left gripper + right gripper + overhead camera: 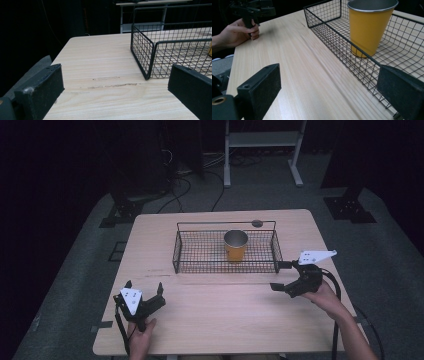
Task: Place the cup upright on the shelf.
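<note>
From the high view, a pale wooden bench [220, 310] stands on grey carpet in a dark room, with black stands at the left and right and a white frame at the back. A black wire basket [200, 257] sits on the far half of the bench, and a yellow cup [235, 246] stands upright inside it, slightly right of its middle. The left gripper [145, 291] rests at the near left of the bench, held in the left hand [141, 332], its fingers spread wide and empty. The right gripper [281, 276] sits just off the basket's near right corner, held in the right hand [326, 296], fingers also wide apart with nothing between them. The cup is well apart from the left gripper and nearer the right one.

In the left gripper view, the two black fingers [43, 90] stand far apart over bare bench [100, 57] marked by faint scuffs. The basket's [142, 53] near left corner lies ahead to the right.

In the right gripper view, the fingers [260, 86] gape wide and hold nothing. The basket's [342, 47] long wall runs between them, and the cup [368, 25] stands behind that wall, ahead and towards the right finger. The left hand [235, 33] grips its gripper at the far corner.
</note>
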`<state>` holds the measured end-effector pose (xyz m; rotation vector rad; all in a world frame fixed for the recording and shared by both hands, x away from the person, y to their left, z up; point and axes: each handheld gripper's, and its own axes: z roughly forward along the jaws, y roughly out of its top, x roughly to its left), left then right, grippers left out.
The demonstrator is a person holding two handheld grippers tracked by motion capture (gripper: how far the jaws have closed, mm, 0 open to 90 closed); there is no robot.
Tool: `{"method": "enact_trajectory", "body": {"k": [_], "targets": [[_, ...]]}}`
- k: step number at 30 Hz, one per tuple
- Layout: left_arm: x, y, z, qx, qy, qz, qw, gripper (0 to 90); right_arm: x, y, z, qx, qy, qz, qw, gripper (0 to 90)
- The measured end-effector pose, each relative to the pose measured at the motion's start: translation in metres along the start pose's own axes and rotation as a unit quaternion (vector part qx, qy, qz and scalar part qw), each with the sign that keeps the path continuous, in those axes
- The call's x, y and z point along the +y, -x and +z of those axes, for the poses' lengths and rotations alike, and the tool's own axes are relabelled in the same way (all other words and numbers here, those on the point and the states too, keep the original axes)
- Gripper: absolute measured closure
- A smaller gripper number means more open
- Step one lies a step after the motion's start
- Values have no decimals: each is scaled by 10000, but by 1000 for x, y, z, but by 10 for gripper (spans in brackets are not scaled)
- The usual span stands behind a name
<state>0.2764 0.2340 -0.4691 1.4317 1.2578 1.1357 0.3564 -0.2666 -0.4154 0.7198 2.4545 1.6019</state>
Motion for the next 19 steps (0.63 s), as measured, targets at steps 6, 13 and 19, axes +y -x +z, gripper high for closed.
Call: {"method": "enact_trajectory", "body": {"k": [6, 13, 19], "targets": [[0, 0, 0, 3, -8, 5, 10000, 0, -11, -5, 0, 16, 52, 78, 10000, 49], [0, 0, 0, 14, -23, 14, 10000, 0, -28, -19, -7, -171, 179, 133, 9996, 49], [0, 0, 0, 25, -16, 5, 10000, 0, -54, -47, -15, -430, 755, 305, 9957, 50]]}}
